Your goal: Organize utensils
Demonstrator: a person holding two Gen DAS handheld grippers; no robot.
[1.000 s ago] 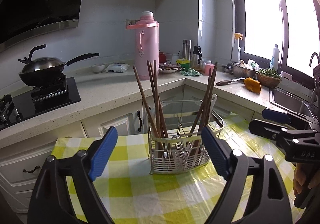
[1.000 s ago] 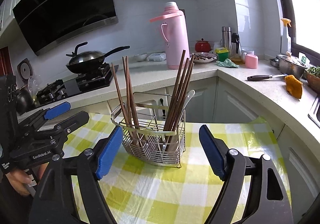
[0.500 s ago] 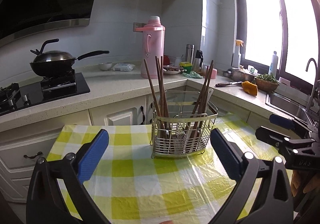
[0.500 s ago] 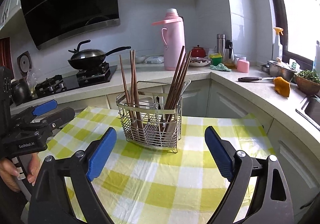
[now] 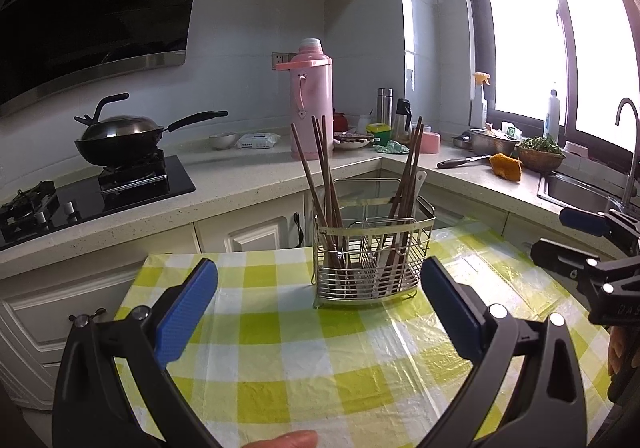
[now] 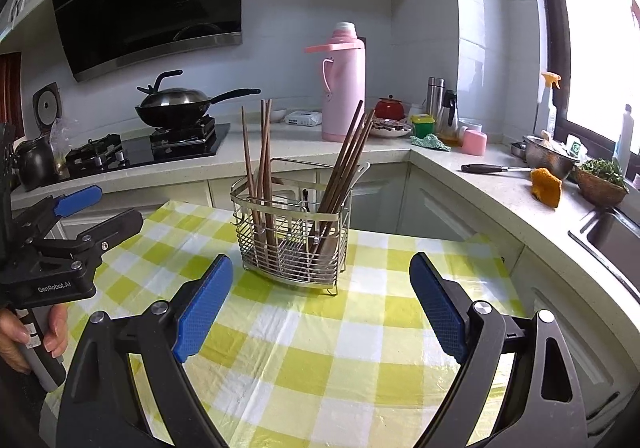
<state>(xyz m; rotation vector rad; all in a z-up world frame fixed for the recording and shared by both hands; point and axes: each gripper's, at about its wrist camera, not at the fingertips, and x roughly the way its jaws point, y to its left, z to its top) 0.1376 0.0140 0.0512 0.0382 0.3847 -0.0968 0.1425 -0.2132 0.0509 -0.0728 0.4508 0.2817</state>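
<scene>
A wire utensil basket (image 5: pixel 372 256) (image 6: pixel 294 232) stands on the yellow checked tablecloth (image 5: pixel 304 332) (image 6: pixel 304 344). Several brown chopsticks (image 5: pixel 320 184) (image 6: pixel 262 156) lean in its left compartment and several more (image 5: pixel 408 172) (image 6: pixel 344 160) in its right, with a white spoon (image 5: pixel 418 184). My left gripper (image 5: pixel 318 292) is open and empty, a little back from the basket; it also shows in the right wrist view (image 6: pixel 100 206). My right gripper (image 6: pixel 320 290) is open and empty in front of the basket; it also shows in the left wrist view (image 5: pixel 560 232).
Behind the table runs an L-shaped counter (image 5: pixel 248 176) with a wok on a gas hob (image 5: pixel 120 136), a pink thermos (image 5: pixel 312 96), bottles, bowls, an orange cloth (image 5: pixel 506 166) and a sink (image 5: pixel 576 188) at the right.
Both grippers have drawn back and up from the basket, which now looks smaller and farther. Both stay open and empty.
</scene>
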